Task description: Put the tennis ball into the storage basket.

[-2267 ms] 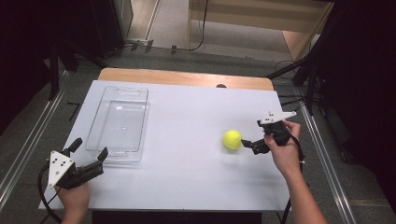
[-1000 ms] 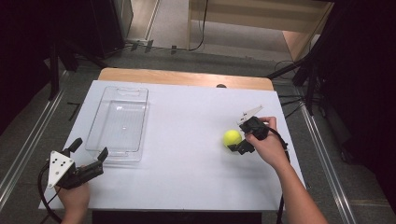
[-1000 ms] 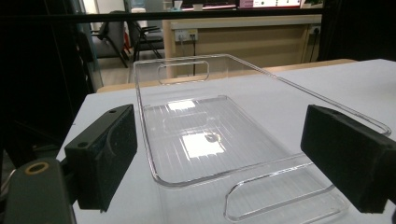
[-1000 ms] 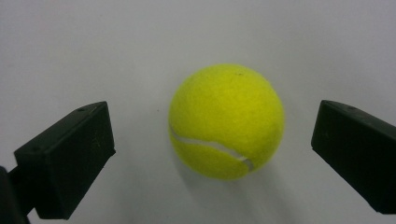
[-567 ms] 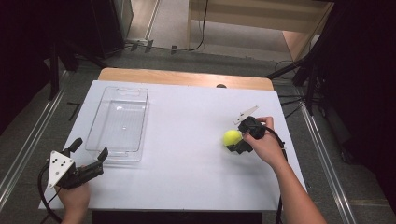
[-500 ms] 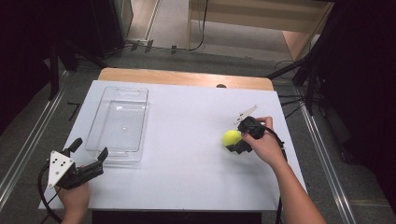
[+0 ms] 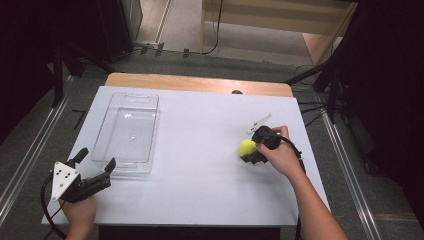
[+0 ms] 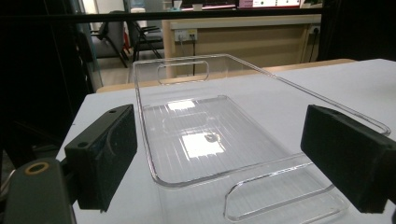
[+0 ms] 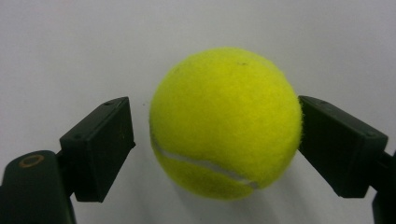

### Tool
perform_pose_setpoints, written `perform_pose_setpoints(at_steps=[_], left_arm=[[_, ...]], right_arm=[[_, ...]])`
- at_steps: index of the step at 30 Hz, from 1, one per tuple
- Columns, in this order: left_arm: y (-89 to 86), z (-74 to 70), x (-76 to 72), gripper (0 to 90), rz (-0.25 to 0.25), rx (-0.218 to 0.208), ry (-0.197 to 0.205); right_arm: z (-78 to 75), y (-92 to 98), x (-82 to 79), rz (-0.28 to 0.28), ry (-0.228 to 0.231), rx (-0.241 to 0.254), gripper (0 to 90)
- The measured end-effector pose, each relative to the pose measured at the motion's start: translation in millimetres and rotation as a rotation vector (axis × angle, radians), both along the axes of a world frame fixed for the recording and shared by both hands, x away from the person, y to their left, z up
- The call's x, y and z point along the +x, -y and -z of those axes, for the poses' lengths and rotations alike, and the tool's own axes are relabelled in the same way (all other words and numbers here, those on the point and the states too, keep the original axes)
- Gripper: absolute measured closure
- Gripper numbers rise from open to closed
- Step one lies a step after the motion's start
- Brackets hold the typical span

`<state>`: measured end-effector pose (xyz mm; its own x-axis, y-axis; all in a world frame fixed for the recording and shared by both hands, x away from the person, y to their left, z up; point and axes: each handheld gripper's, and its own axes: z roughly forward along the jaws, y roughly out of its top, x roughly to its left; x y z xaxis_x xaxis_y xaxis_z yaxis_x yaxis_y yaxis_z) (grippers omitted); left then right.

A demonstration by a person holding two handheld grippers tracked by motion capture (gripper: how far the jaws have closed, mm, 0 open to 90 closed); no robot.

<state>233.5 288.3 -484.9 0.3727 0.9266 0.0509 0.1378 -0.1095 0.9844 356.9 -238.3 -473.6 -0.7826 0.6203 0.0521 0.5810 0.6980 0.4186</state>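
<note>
At the left of the high view the left gripper (image 7: 95, 166) rests near the table's near-left corner, its jaws spread wide with nothing between them; just ahead of those jaws lies a clear plastic tray (image 7: 111, 124), and in the left gripper view its near handle cut-out sits between the two black jaws while the tray (image 8: 261, 74) runs away from the gripper, with nothing in it. Going right across the white table (image 7: 200, 180), well apart from that gripper, the yellow tennis ball (image 7: 246, 147) lies on the surface directly ahead of the right gripper (image 7: 250, 152), between its jaws. In the right gripper view the ball (image 9: 226, 121) sits squarely between the jaws: the jaw at the right of that view meets the felt, while the jaw at the left stands a narrow gap off. The jaws have just been closing around the ball, yet the grip does not look completed, so I would call this gripper not yet clamped. The ball should handle as a light thing, springy rather than stiff, with fuzzy felt that gives the pads good purchase; it is not fragile, but it rolls freely and could squirt out if pinched off-centre. The best hold is across its widest middle, as the jaws are lined up now. A curved white seam (image 9: 201, 163) crosses its lower part; no brand, label or writing can be read on it.
</note>
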Motion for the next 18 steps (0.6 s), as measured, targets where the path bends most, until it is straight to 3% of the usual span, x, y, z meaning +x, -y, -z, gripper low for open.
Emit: perform_pose_setpoints(at_steps=[11, 18], left_arm=[[0.0, 0.0, 0.0, 11.3, 0.0, -0.001, 0.0], [0.1, 0.0, 0.0, 11.3, 0.001, -0.003, 0.0]], right_arm=[[4.3, -3.6, 3.1, 0.005, -0.003, -0.019, 12.5], [6.1, -3.7, 4.2, 0.018, -0.007, -0.025, 19.8]])
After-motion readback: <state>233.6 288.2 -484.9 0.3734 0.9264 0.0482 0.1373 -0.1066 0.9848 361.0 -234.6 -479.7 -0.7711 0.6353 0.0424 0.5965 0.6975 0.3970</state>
